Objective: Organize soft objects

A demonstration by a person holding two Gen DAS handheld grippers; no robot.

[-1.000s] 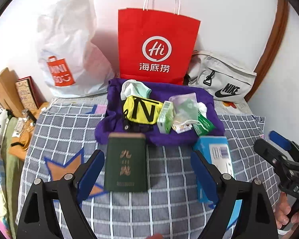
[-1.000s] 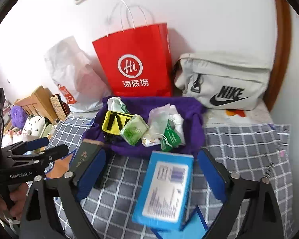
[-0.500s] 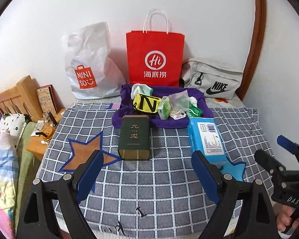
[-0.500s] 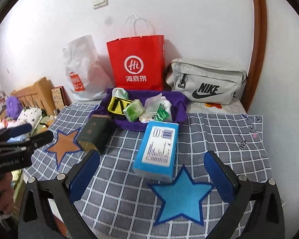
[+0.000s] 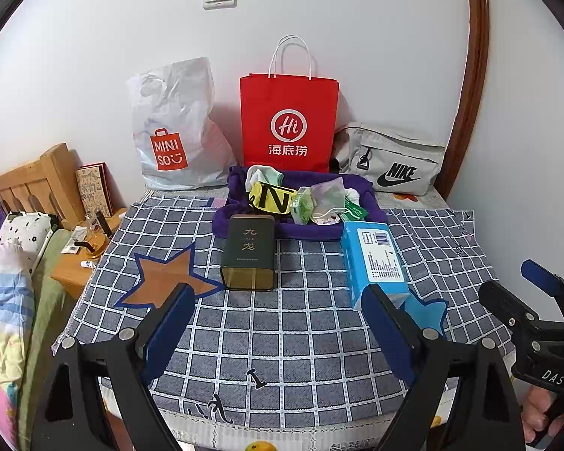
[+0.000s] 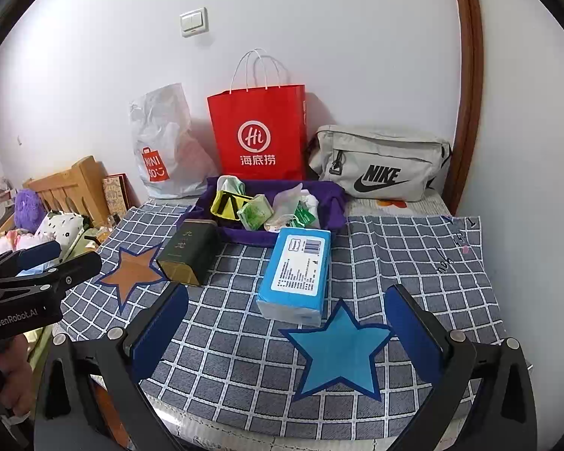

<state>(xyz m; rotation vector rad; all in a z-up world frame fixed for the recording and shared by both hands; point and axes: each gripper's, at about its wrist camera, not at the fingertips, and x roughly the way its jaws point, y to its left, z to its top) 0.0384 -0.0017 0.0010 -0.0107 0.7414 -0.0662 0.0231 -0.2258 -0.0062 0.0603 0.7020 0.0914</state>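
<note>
Blue rectangular tissue pack [image 6: 296, 270] flat on checked grey tablecloth [image 5: 300, 342], long axis toward purple cloth tray [image 6: 331, 203], beside blue star patch [image 6: 340, 349]. Left gripper [image 5: 278, 332], right gripper [image 6: 287, 329]: both spread wide, empty, above cloth.

white plastic bag [image 5: 173, 127]: read "MINISO"
red paper bag [image 5: 288, 120]: showed "Hi" and "海底捞"
grey pouch [image 6: 379, 163]: carried "NIKE"
green tin [image 5: 249, 250]: bore "九龙"
left gripper [image 6: 37, 282]: was marked "GenRobot.AI"
</note>
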